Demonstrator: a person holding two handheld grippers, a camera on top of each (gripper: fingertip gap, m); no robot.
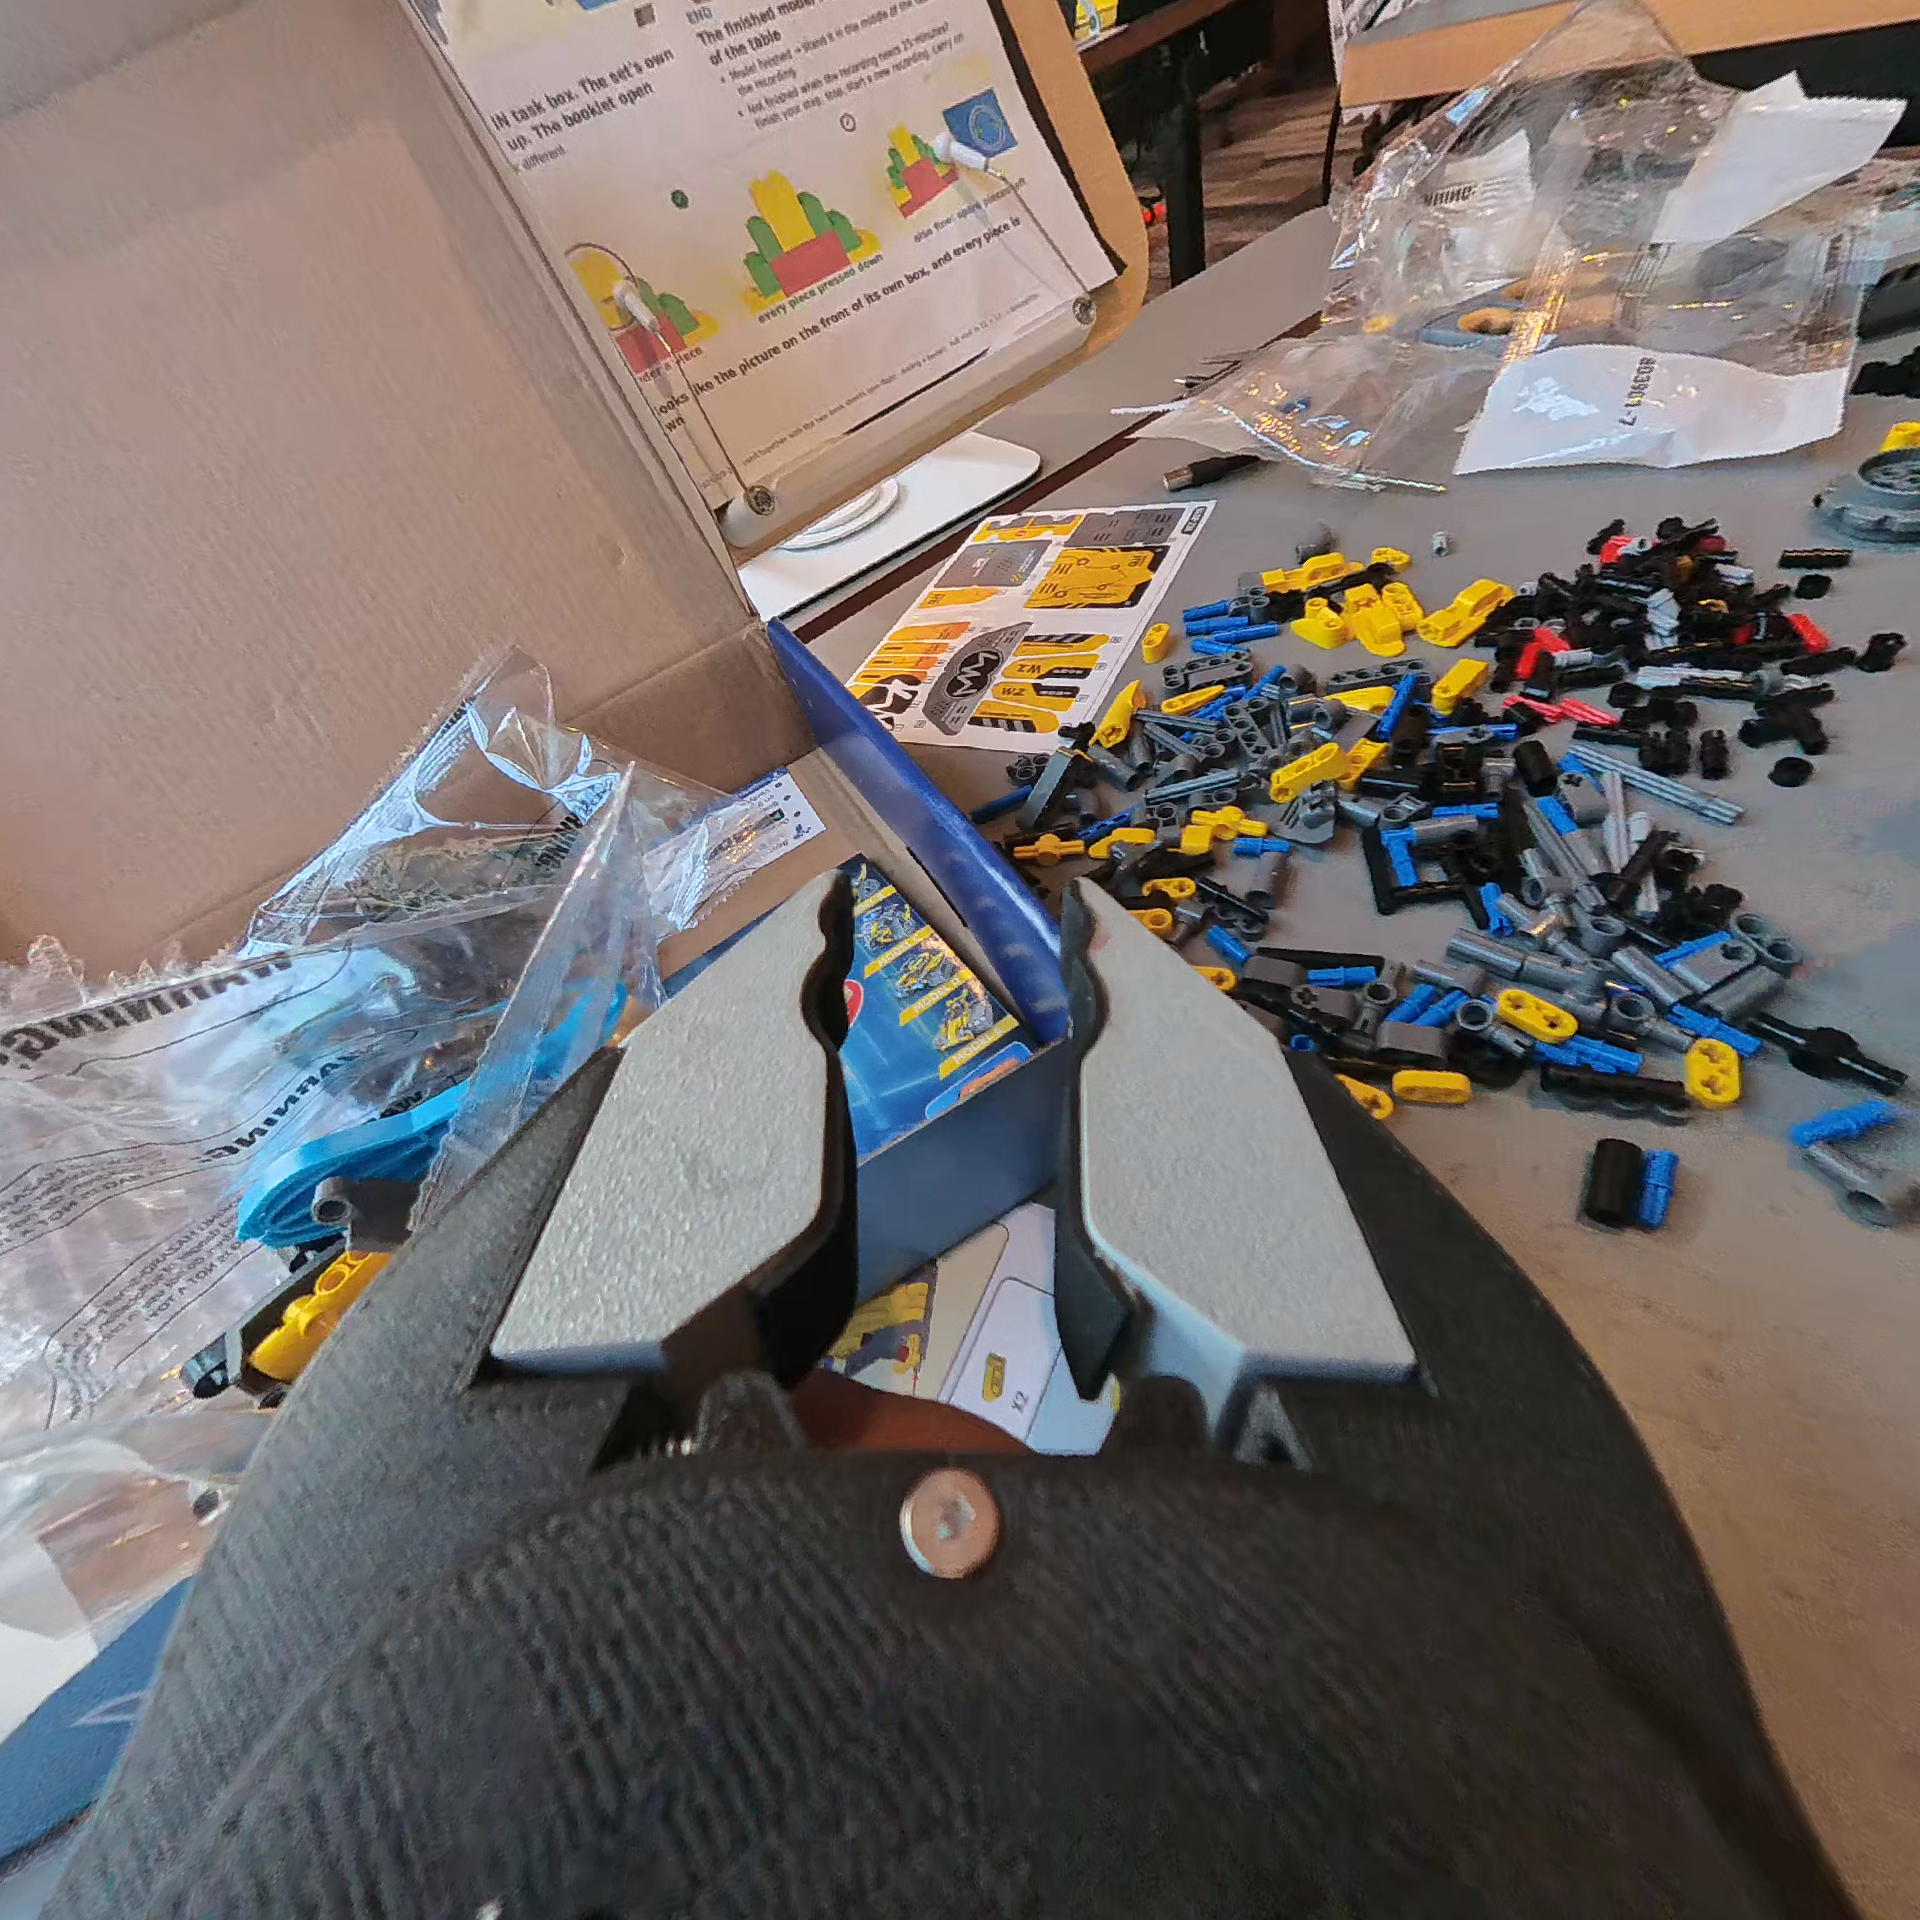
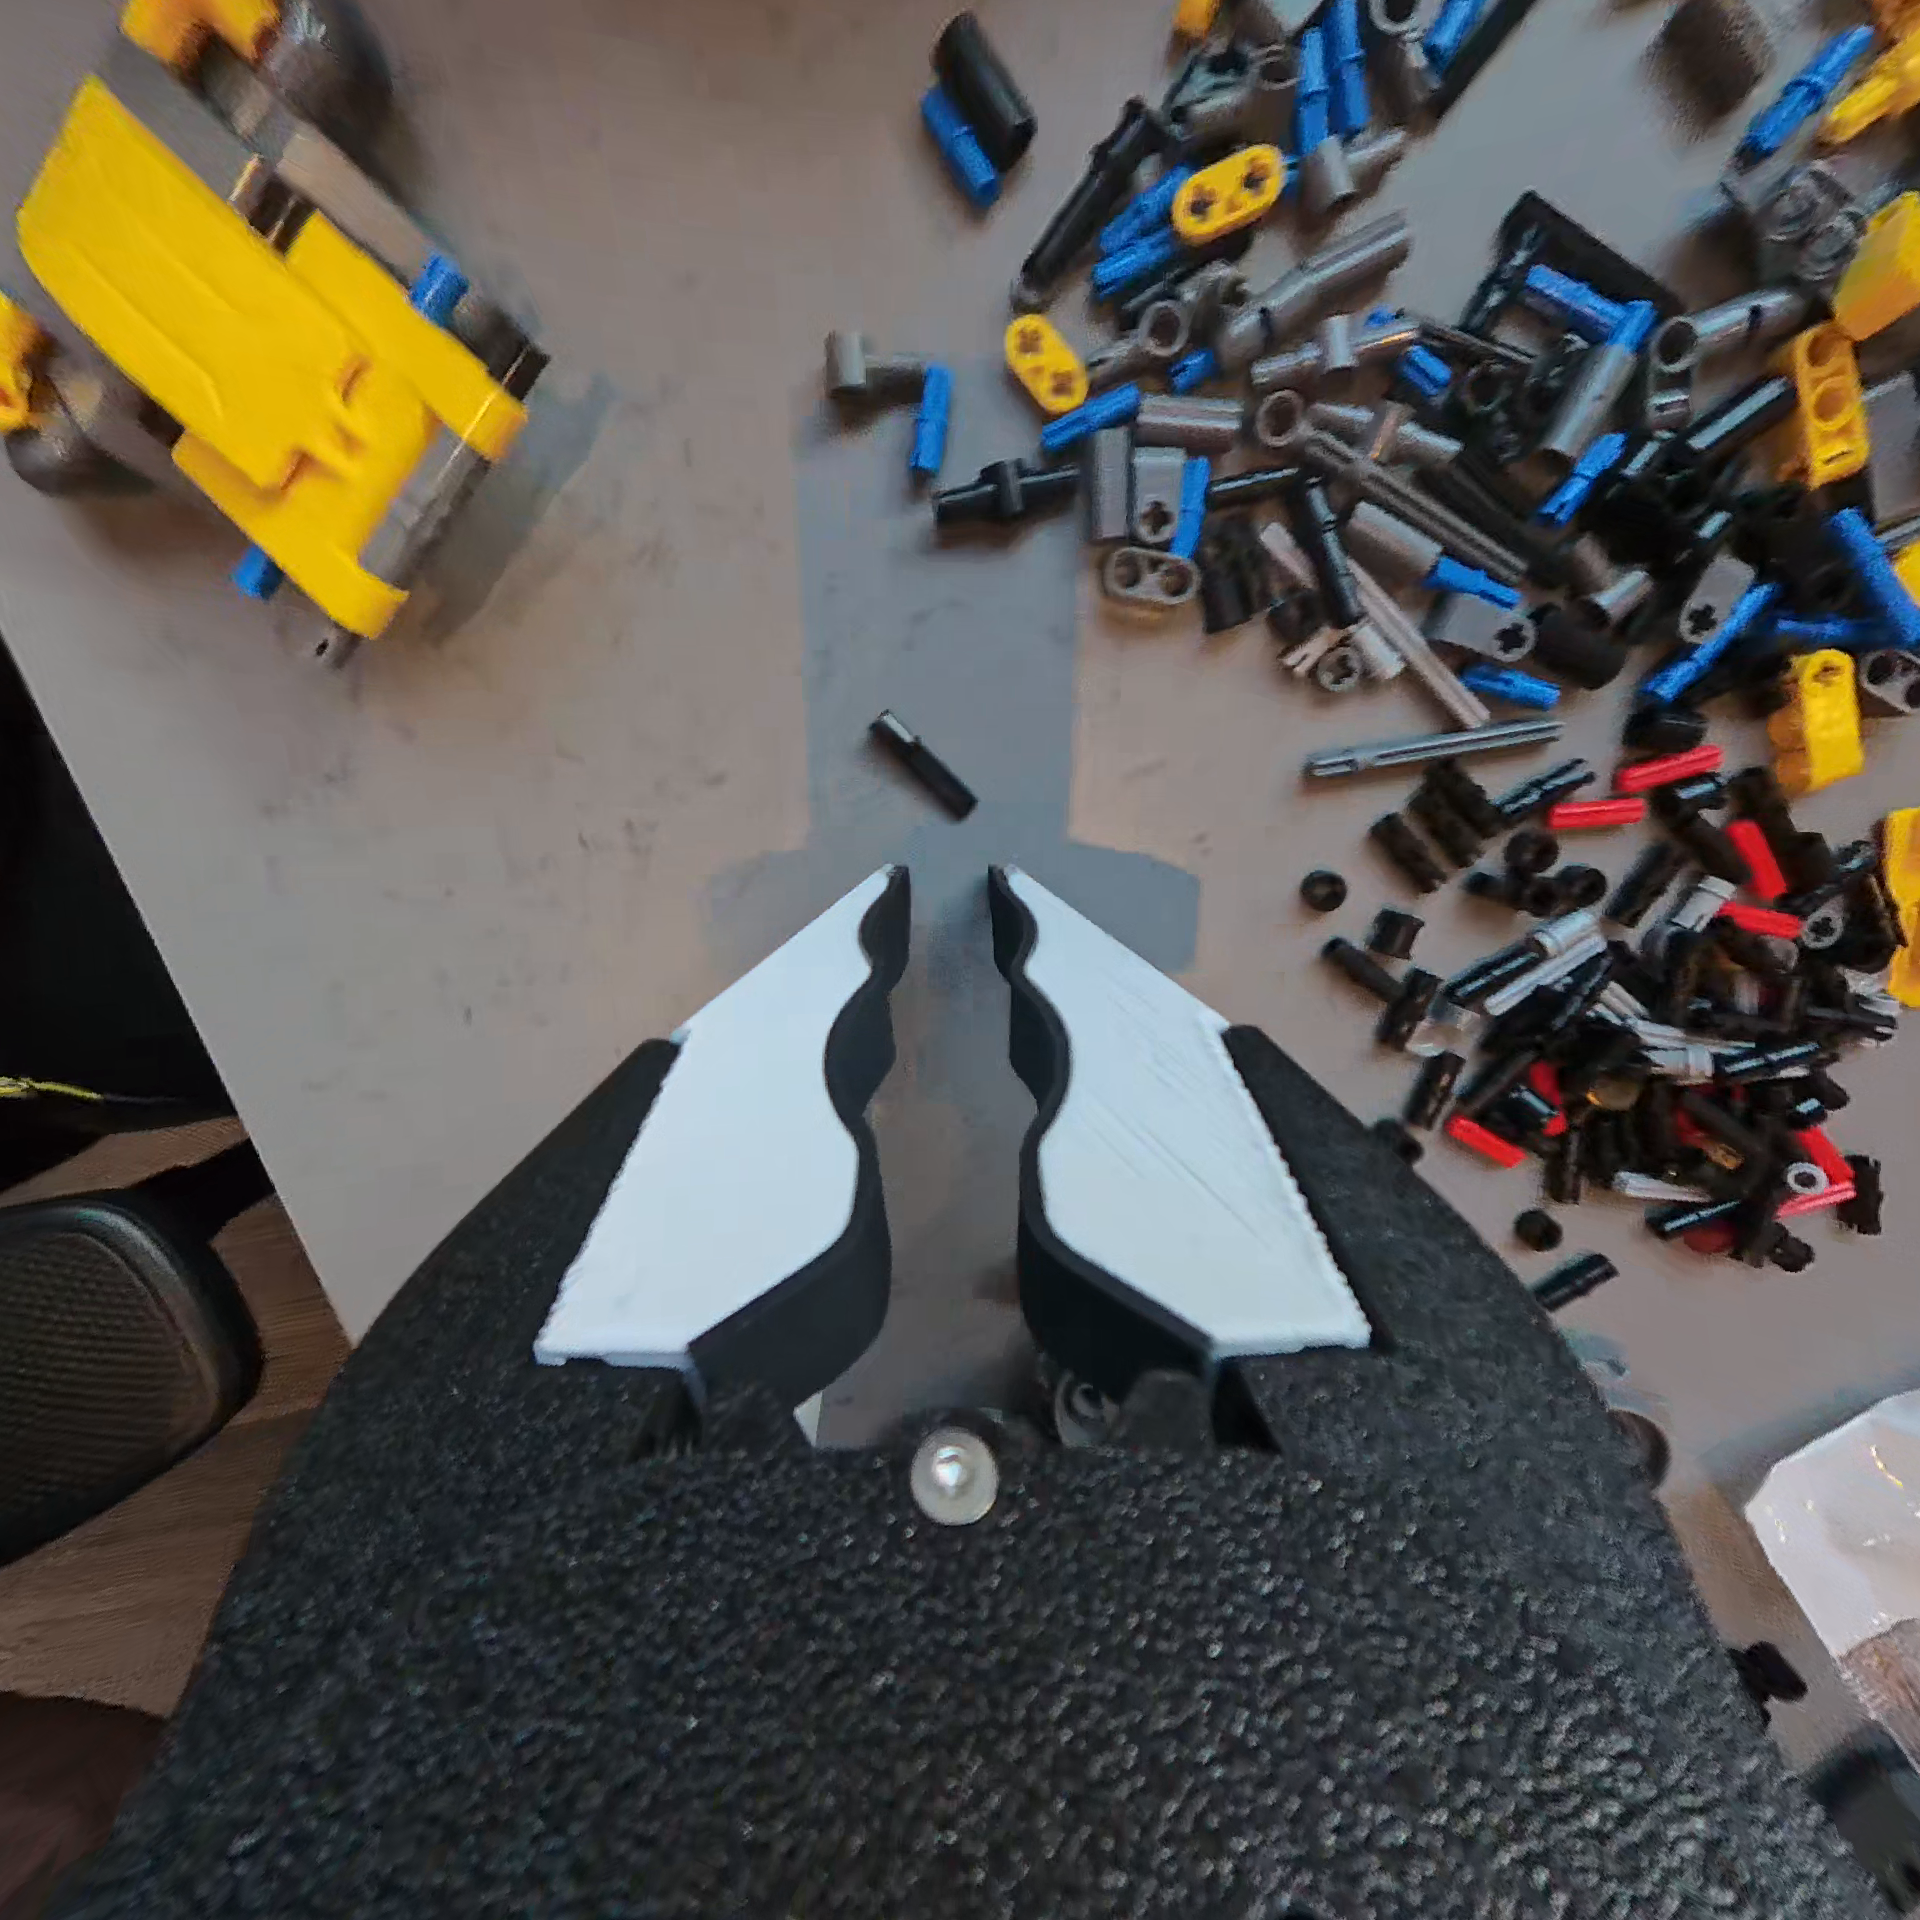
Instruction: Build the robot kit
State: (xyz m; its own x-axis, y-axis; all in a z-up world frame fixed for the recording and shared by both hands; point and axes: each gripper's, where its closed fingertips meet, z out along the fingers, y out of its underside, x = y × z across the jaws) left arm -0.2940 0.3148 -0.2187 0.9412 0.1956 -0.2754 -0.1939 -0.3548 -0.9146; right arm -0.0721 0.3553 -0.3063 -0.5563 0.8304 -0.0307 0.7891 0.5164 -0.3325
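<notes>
Grey-faced fingers of the left gripper (image 1: 951, 904) stand parted with a clear gap between the tips and nothing held between them, poised over the corner of an open cardboard box (image 1: 312, 468) whose blue outer wall (image 1: 925, 821) runs up between the tips. Inside the box, to the left of the fingers, lie clear plastic bags (image 1: 343, 935) holding blue and yellow parts, and a printed booklet (image 1: 914, 997) lies flat on the box floor right under the gap. Beyond the box a sticker sheet (image 1: 1039, 613) lies on the grey table (image 1: 1714, 1403), next to a wide scatter of small building pieces (image 1: 1455, 810) in blue, yellow, black, grey and red. An instruction card in a clear stand (image 1: 810, 229) rises behind the box, and empty crumpled bags (image 1: 1558, 291) lie farther back. From the right wrist view, the right gripper (image 2: 948, 883) hangs above the bare table (image 2: 520, 831) with its white fingers slightly apart, empty. A single black pin (image 2: 923, 764) lies alone on the table just ahead of the tips, not touching them. To the right spreads the heap of loose pieces (image 2: 1507, 571), red and black ones nearest the gripper. At the upper left sits a partly built yellow and grey model (image 2: 281, 353), well apart from the gripper and somewhat blurred.
</notes>
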